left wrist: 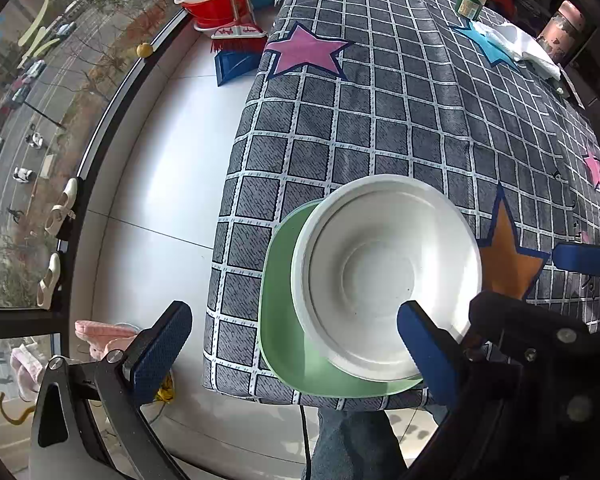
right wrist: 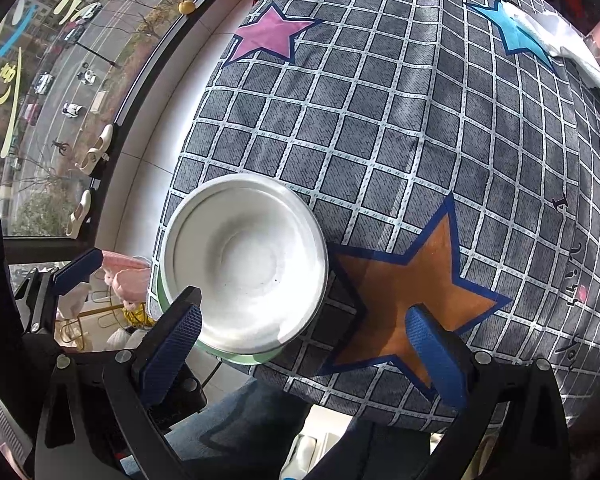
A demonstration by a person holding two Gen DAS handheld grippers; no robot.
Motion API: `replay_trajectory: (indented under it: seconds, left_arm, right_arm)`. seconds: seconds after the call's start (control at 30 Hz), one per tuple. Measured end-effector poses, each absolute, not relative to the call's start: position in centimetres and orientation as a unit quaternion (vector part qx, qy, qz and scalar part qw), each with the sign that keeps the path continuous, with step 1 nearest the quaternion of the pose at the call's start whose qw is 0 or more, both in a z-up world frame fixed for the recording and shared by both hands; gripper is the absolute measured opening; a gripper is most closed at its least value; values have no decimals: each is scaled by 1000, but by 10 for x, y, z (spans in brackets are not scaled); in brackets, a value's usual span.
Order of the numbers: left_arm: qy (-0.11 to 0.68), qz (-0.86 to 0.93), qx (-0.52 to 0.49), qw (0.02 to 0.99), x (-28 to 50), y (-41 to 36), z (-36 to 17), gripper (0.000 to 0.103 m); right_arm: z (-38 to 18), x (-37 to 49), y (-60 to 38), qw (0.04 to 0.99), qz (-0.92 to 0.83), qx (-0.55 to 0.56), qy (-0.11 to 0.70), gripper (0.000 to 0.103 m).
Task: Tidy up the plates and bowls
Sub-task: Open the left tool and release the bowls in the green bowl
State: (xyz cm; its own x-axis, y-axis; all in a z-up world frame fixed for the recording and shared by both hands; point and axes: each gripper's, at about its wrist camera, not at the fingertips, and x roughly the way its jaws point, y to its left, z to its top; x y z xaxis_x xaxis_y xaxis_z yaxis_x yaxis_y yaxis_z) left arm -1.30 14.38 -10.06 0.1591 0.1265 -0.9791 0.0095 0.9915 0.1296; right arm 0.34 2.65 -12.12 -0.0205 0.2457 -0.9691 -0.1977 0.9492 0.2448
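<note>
A white bowl (left wrist: 384, 276) sits nested in a green plate (left wrist: 284, 320) at the table (left wrist: 380, 120) edge, about 6 o'clock on the checked cloth, beside an orange star. Both tools are released: the left tool (left wrist: 288, 340) straddles the stack's near rim, the right tool (right wrist: 304, 332) hangs just beside it, gripping nothing. The bowl looks light, stiff and smooth (probably slippery). Pinching its thin rim at 5 o'clock seems safest; the plate overhangs slightly and might tip.

One white bowl (left wrist: 384, 276), one green plate (left wrist: 284, 320)
</note>
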Motion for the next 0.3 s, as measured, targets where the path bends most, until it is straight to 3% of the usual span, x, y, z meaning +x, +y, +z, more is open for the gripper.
replay_trajectory:
  seconds: [0.3]
  left_arm:
    - [655,47,30,754,-15,142,-109,103]
  right_arm:
    - [-126,6,24,689,174,13,703,103]
